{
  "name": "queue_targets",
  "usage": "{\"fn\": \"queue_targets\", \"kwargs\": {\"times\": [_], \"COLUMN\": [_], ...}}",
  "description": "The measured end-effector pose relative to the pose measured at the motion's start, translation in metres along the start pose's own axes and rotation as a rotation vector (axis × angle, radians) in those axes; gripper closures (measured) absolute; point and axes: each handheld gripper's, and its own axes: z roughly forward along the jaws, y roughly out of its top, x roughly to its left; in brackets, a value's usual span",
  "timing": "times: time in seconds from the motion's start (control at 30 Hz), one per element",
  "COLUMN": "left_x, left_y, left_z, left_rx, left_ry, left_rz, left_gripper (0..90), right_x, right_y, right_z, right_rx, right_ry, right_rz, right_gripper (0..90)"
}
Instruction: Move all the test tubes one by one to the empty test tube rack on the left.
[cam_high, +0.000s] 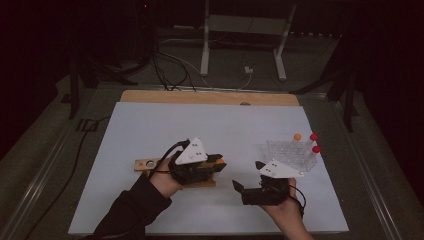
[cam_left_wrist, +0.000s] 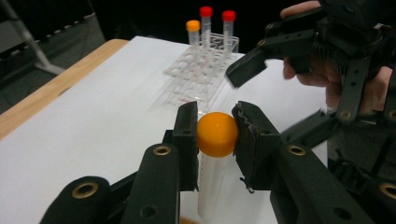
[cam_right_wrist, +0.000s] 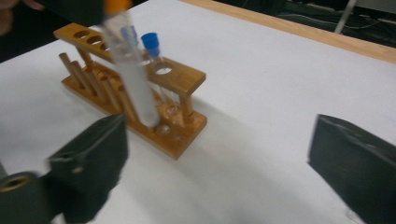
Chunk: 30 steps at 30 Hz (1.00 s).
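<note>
High view: the left tongs (cam_high: 218, 161) sit over the wooden test-tube rack (cam_high: 150, 164) near the middle of the white tabletop (cam_high: 150, 125), closed on a small orange-capped thing. The right tongs (cam_high: 247, 176) wait to the right with jaws spread wide and nothing in them. Behind them, at the far right, stands a clear plastic tube rack (cam_high: 287, 152) with one orange-capped and two red-capped tubes.

Left gripper view: the jaws pinch the orange-capped clear plastic tube (cam_left_wrist: 216, 135) by its round cap, and the tube's body hangs straight down below. The tube looks light and stiff; its smooth plastic wall is probably slippery, so the wider cap, or the wall just under it, seems the safer place to hold. A grip this high lets the long body swing, so it may tilt when aimed at a hole.

Right gripper view: the tube hangs slightly tilted, its bottom end near the rack's base, beside a blue-capped tube (cam_right_wrist: 152, 46) standing in a hole. The right jaws stand wide apart, empty.
</note>
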Motion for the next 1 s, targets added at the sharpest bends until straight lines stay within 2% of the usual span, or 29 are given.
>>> {"fn": "queue_targets", "kwargs": {"times": [0.07,0.2,0.47,0.57,0.63,0.77,0.83,1.0], "left_x": [0.003,0.009,0.019,0.026,0.031,0.041,0.044,0.048], "left_y": [-0.002,-0.008,-0.021,-0.026,-0.028,-0.031,-0.034,-0.045], "left_z": [-0.009,-0.024,-0.052,-0.061,-0.066,-0.07,-0.068,-0.057], "left_rx": [0.0,-0.001,0.011,0.006,-0.016,-0.058,-0.076,-0.037], "left_ry": [0.02,0.057,0.123,0.161,0.185,0.234,0.24,0.249], "left_rz": [-0.004,-0.017,-0.036,-0.042,-0.055,-0.061,-0.068,-0.084], "left_gripper": [72.0,72.0,72.0,72.0,72.1,72.0,72.1,72.1], "right_x": [-0.002,-0.004,-0.005,-0.005,-0.005,-0.006,-0.006,-0.007], "right_y": [0.0,0.0,0.0,0.0,0.0,0.0,0.0,-0.001], "right_z": [-0.001,-0.003,-0.004,-0.004,-0.004,-0.004,-0.004,-0.004], "right_rx": [-0.006,-0.014,-0.018,-0.017,-0.019,-0.016,-0.014,-0.013], "right_ry": [-0.002,0.016,0.018,0.01,0.01,0.003,0.005,0.003], "right_rz": [0.007,0.007,0.0,-0.004,-0.001,-0.004,-0.006,-0.007], "right_gripper": [0.0,0.0,0.0,0.0,0.0,0.0,0.0,0.0]}}
